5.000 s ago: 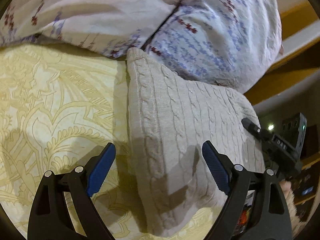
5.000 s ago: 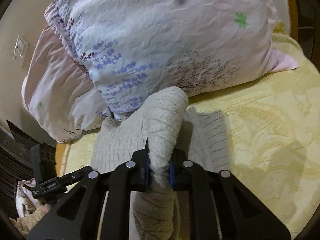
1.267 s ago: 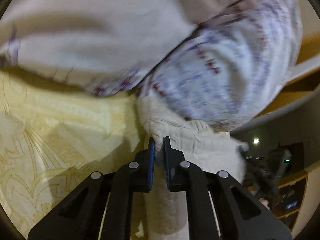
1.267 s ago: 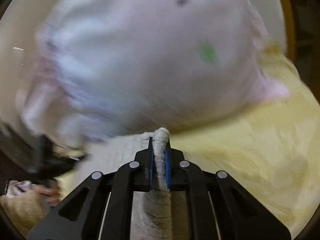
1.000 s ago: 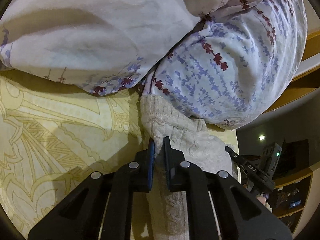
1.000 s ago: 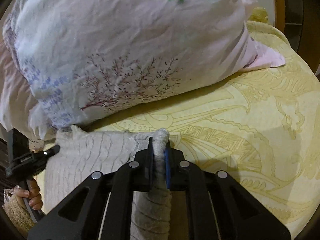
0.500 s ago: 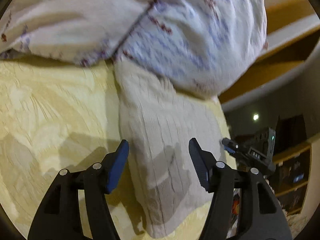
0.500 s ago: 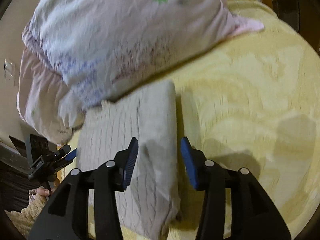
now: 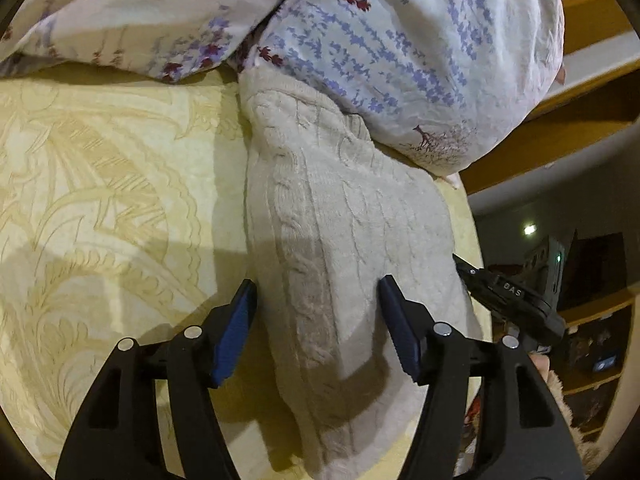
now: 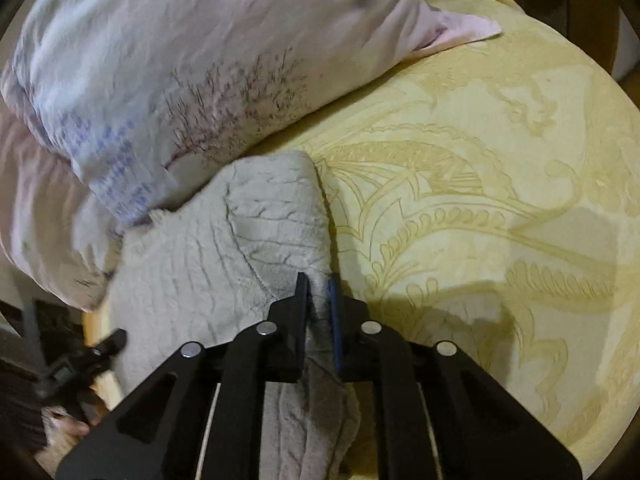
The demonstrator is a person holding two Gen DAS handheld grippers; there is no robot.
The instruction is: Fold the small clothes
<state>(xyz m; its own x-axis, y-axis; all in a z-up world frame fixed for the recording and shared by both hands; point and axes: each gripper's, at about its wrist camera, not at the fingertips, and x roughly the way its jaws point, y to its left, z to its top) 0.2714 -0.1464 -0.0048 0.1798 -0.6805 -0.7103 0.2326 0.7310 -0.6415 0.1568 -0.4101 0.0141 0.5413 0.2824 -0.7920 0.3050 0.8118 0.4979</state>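
Observation:
A folded cream cable-knit sweater (image 9: 340,216) lies on the yellow patterned bedspread (image 9: 100,184), its far end against the pillows. My left gripper (image 9: 316,320) is open, its blue-padded jaws hovering over the near part of the sweater. In the right wrist view the sweater (image 10: 224,248) shows again; my right gripper (image 10: 319,304) is shut on its near right edge, and cloth bunches under the jaws.
Two floral pillows (image 9: 400,48) lie against the sweater's far side, also seen in the right wrist view (image 10: 180,64). The other gripper (image 9: 512,300) shows at the bed's right edge. A wooden bed frame (image 9: 580,80) lies beyond. Bare bedspread (image 10: 500,200) spreads right.
Half a second ago both grippers were open above the sweater. Now my right gripper has closed on the sweater's right edge. My left gripper stays open and has moved a little closer.

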